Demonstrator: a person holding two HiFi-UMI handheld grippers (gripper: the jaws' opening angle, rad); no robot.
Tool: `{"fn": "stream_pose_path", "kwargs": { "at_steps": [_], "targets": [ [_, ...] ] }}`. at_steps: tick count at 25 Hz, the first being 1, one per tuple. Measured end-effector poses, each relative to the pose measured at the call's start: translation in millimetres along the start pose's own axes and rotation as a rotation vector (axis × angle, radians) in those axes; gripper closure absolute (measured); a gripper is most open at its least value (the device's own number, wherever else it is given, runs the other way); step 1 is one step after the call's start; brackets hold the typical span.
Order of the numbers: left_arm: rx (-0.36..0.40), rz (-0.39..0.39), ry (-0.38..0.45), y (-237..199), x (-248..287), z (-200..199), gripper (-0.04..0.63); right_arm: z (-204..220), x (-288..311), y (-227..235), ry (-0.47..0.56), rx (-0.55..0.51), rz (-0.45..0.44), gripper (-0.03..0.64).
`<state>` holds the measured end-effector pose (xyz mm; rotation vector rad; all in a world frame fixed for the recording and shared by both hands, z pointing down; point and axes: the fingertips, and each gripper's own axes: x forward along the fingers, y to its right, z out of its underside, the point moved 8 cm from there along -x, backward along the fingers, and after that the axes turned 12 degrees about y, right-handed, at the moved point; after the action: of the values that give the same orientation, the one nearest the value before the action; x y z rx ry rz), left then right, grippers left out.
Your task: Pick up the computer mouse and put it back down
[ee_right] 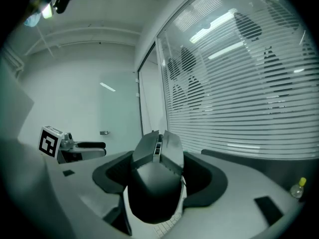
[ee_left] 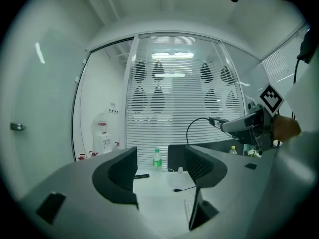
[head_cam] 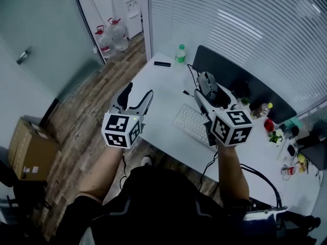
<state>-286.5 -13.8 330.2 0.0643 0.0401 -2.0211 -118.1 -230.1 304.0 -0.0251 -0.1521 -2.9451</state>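
The right claw (head_cam: pixel 209 92) grips the computer mouse (ee_right: pixel 154 188) aloft over the white surface (head_cam: pixel 163 134), above the keyboard (head_cam: pixel 191 122), with a green-capped bottle (head_cam: pixel 180 55) and dark mat (head_cam: pixel 240 83) beyond, while the left claw (head_cam: pixel 137 100) gapes wide, empty.

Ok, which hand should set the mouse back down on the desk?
Right. The right gripper holds the mouse between its jaws, lifted over the keyboard on the desk. The left gripper is open and empty.

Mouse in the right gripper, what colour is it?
The mouse is dark grey and black; the right gripper view shows it best.
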Motion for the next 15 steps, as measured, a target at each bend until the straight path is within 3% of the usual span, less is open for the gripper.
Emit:
{"fn": "stream_pose_path", "kwargs": {
  "at_steps": [5,15],
  "targets": [
    [-0.002,-0.026,-0.008,-30,8,11,0.287,15,36,-9,-0.033,0.022,-0.001,0.321],
    [-0.033,0.043,-0.105,-81,37,57,0.287,71,102,-22,-0.128,0.075,0.037,0.321]
  ]
}}
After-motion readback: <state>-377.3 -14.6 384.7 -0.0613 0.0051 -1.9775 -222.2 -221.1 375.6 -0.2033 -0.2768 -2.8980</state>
